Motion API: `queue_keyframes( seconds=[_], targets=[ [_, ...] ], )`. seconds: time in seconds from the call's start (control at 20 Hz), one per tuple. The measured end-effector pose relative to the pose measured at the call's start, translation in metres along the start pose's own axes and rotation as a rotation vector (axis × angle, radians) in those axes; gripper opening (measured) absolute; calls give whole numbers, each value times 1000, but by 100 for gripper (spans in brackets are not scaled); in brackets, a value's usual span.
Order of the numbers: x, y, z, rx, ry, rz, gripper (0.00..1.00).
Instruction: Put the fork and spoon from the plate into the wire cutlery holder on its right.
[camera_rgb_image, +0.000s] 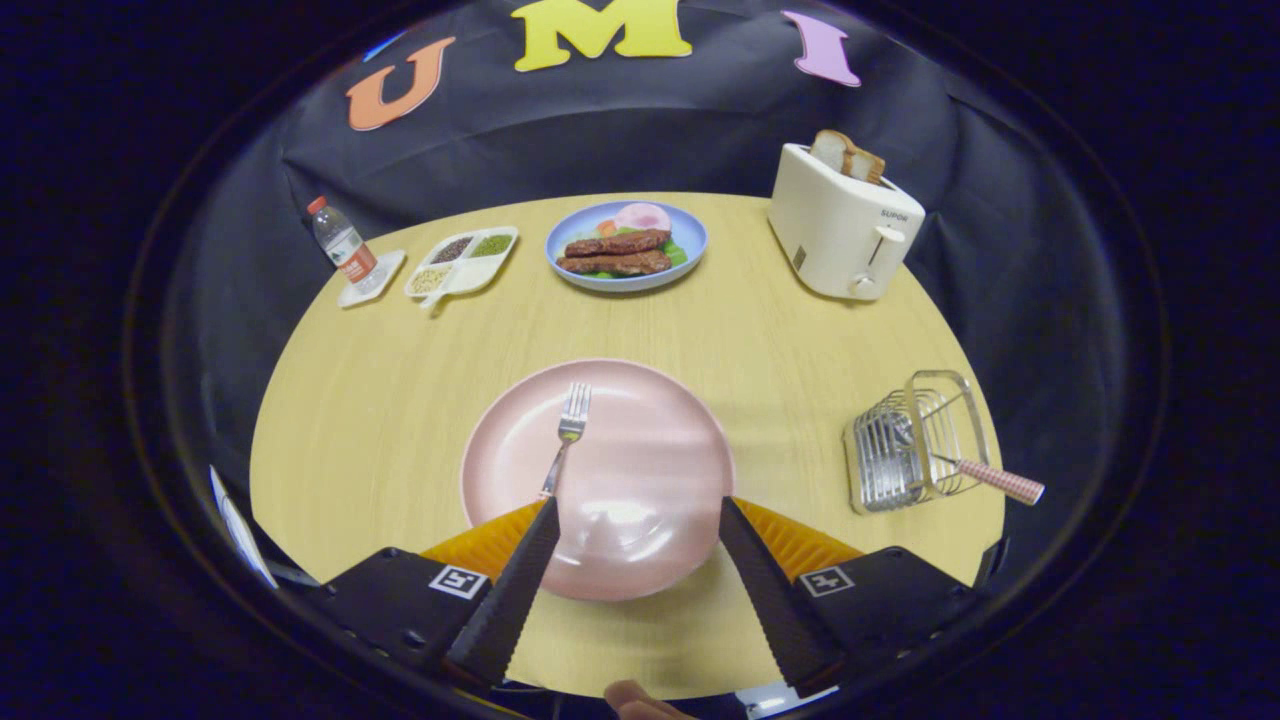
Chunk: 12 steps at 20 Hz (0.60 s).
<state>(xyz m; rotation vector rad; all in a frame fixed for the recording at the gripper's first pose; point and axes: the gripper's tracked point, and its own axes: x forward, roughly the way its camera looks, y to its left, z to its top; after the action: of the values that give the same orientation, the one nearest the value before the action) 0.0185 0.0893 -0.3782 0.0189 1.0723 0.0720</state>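
A pink plate (640, 440) lies on the round wooden table just ahead of my fingers. On its left half rests a metal fork (568, 430), tines pointing away from me, its handle end running under my left fingertip (535, 545). My gripper (639, 502) hovers open over the plate's near half with nothing between the fingers. To the right of the plate stands the wire cutlery holder (915, 440). A utensil with a pink chequered handle (1000, 482) sticks out of it towards the right, its head end inside the wires.
Beyond the plate sit a blue plate of food (625, 245), a white toaster (845, 230) holding bread at the back right, a divided snack tray (462, 262) and a water bottle (340, 245) at the back left. The table edge curves close behind the holder.
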Motion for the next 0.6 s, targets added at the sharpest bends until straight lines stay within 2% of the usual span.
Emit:
queue_keyframes(
  seconds=[0.4,0.5,0.6],
  targets=[
    [29,34,-18,63,30,-40,93],
    [34,43,-18,88,23,-36,85],
    [38,46,-18,98,21,-50,67]
  ],
)
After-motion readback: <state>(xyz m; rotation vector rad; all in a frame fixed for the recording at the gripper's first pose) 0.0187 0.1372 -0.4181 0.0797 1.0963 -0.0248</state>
